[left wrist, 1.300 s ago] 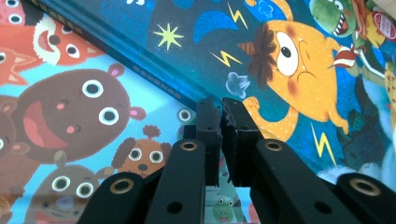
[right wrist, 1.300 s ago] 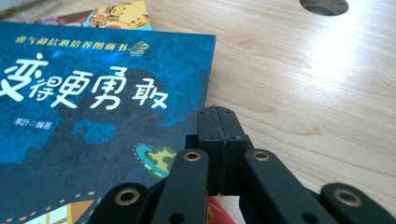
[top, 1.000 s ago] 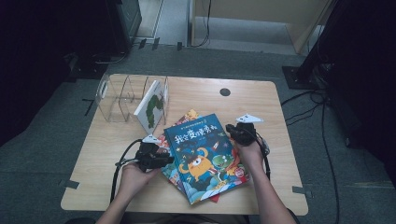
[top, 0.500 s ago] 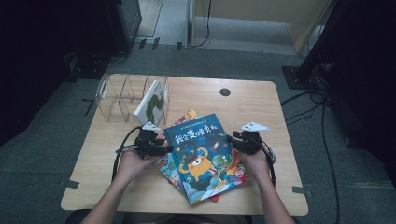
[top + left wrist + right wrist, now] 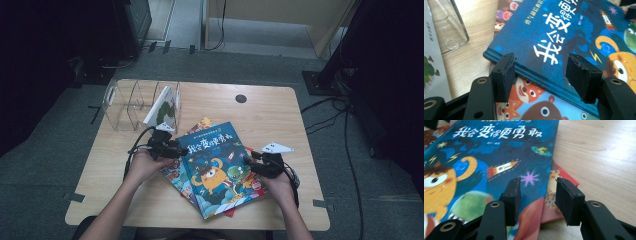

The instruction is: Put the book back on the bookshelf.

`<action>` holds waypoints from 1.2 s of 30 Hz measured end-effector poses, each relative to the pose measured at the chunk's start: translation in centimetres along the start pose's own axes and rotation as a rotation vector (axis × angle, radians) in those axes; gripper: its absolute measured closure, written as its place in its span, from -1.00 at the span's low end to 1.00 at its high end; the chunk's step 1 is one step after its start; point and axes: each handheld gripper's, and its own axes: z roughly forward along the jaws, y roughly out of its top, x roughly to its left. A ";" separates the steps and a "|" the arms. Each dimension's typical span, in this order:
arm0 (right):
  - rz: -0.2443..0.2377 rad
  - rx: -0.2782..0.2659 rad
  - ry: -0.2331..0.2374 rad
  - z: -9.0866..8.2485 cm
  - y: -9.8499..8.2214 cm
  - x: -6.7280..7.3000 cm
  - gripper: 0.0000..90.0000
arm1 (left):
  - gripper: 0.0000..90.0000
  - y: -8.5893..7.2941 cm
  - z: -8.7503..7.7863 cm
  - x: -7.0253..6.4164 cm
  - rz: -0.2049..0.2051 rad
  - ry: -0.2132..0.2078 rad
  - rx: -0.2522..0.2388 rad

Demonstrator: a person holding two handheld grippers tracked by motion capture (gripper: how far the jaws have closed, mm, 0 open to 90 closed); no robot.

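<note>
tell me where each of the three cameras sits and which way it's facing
High view: fixed above the person's side, looking forward and down on the wooden table; both forearms enter from the bottom, with the left gripper and right gripper at the blue book.
Left gripper view: rides on the left gripper, looking along its open jaws at the blue book's edge.
Right gripper view: rides on the right gripper, looking along its open jaws.
All three share the blue book.

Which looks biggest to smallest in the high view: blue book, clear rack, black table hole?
1. Blue book, largest.
2. Clear rack, though it sits farther from the camera, so this is unsure.
3. Black table hole, smallest.
</note>
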 end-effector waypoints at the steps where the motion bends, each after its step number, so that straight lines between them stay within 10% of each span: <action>1: -0.005 -0.002 -0.003 -0.1 -0.1 0.1 0.23 | -0.09 0.1 0.1 0.1 0.002 -0.003 0.005; 36: -0.001 -0.001 0.006 -4.9 -4.8 2.9 -0.01 | -0.10 2.7 2.6 2.4 -0.021 0.027 -0.010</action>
